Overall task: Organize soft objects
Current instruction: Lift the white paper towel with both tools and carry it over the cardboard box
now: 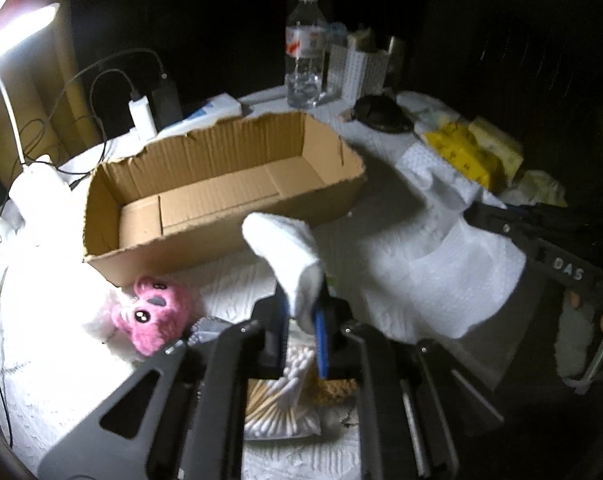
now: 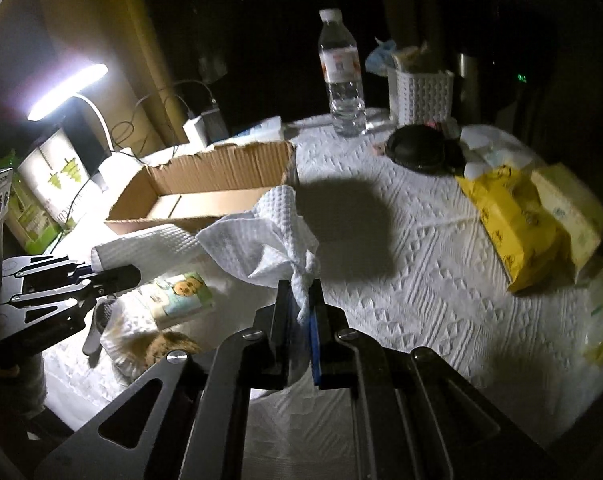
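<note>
My left gripper [image 1: 303, 304] is shut on one end of a white waffle-weave cloth [image 1: 289, 252], held above the table in front of the open, empty cardboard box [image 1: 221, 192]. My right gripper [image 2: 300, 300] is shut on the other, bunched end of the same cloth [image 2: 269, 232], to the right of the box [image 2: 205, 200]. The left gripper also shows in the right wrist view [image 2: 89, 272], pinching the cloth's rolled end. A pink plush toy [image 1: 153, 312] lies on the table left of my left gripper, by the box's near corner.
A bag of cotton swabs [image 1: 277, 408] lies under my left gripper. A small tissue pack [image 2: 177, 292], yellow packs [image 2: 517, 216], a dark round object [image 2: 417, 152], a water bottle [image 2: 341, 76], a white basket [image 2: 419, 96], a lit desk lamp [image 2: 67, 92] and chargers with cables [image 1: 141, 116] surround the box.
</note>
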